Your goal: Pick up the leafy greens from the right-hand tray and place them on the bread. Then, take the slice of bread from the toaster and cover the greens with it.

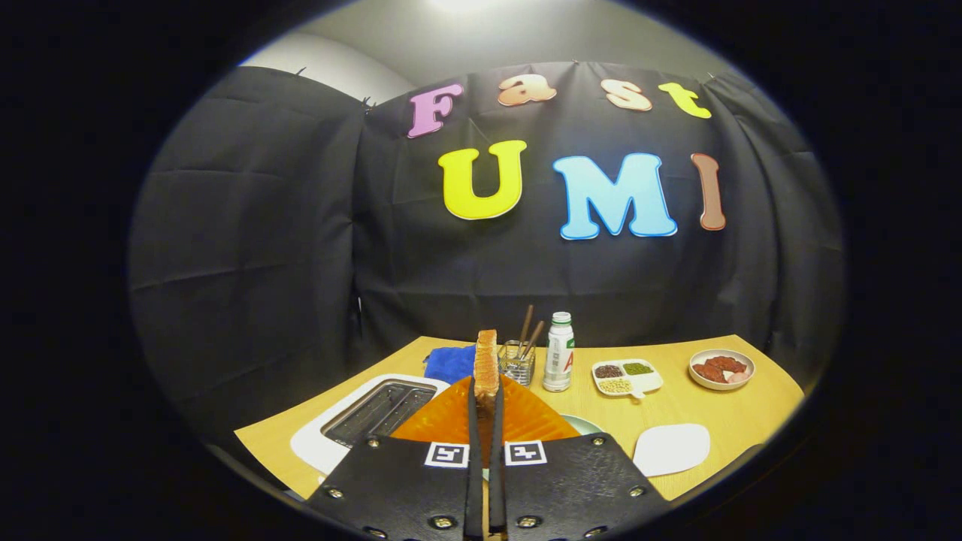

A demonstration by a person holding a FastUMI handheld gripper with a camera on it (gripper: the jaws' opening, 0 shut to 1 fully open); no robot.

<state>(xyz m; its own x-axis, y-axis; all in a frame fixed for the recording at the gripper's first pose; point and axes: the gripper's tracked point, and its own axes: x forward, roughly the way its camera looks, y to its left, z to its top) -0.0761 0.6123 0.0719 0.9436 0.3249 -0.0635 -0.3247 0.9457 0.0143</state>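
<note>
While the tongs (485, 409) are almost pressed together, their two fingers pinch a crusty brown slice of bread (486, 367) standing on edge, sticking up past the tips. Just left sits the white toaster (361, 421) with dark slots. Right on the smooth wooden table (721, 413) lies a flat white tray (671, 448).

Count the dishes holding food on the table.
2: a divided dish right of the bottle, and a round bowl further right. The claw grips bread.
</note>
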